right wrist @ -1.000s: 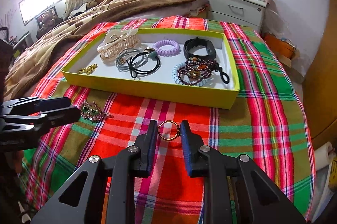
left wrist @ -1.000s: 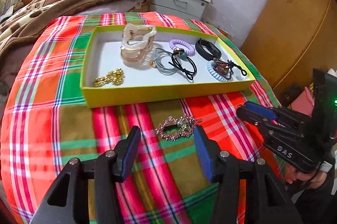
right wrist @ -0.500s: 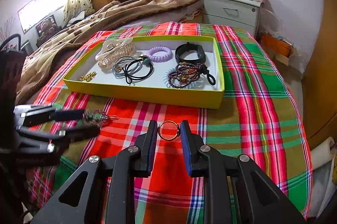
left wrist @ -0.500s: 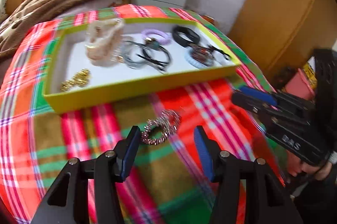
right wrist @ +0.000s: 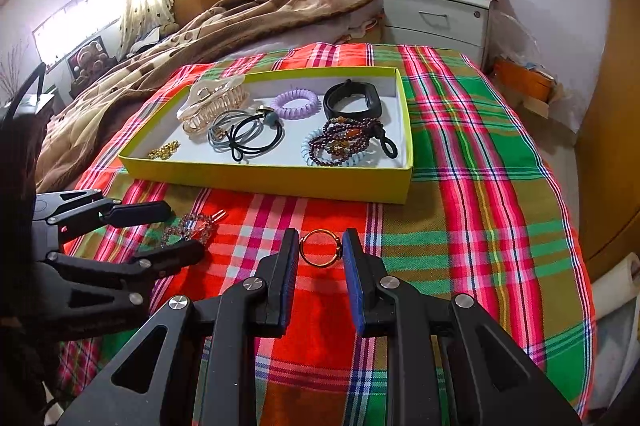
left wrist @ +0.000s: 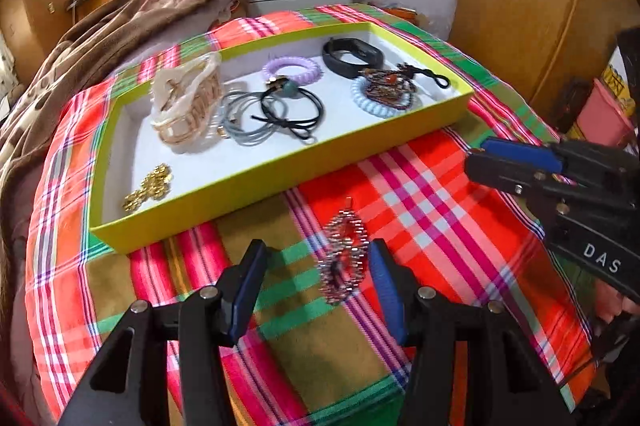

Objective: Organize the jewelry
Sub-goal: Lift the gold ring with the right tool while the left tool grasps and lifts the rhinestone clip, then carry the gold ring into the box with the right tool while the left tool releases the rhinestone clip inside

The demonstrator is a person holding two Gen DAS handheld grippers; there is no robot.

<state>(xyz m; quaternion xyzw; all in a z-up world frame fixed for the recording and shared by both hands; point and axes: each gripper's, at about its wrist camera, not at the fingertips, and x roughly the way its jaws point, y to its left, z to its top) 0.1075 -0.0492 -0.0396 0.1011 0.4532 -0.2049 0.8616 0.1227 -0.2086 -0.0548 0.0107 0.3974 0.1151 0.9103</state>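
Note:
A beaded hair clip (left wrist: 343,258) lies on the plaid cloth between the fingers of my open left gripper (left wrist: 318,258), close to the right finger. It also shows in the right wrist view (right wrist: 191,226), between the left gripper's fingers (right wrist: 160,230). My right gripper (right wrist: 321,250) is shut on a gold ring (right wrist: 320,248) and holds it over the cloth in front of the tray. The yellow tray (left wrist: 280,182) (right wrist: 280,182) holds a hair claw (left wrist: 188,106), hair ties (left wrist: 276,114), bracelets (left wrist: 384,90) and a gold chain (left wrist: 148,186).
The plaid cloth (right wrist: 480,186) covers a round table. A brown blanket (right wrist: 200,38) on a bed lies behind and to the left. A grey nightstand (right wrist: 436,18) stands at the back. Wooden wardrobes (left wrist: 540,6) stand to the right.
My left gripper has moved down and forward around the beaded clip, which now lies between its fingers. The right gripper still holds the ring and has barely moved.

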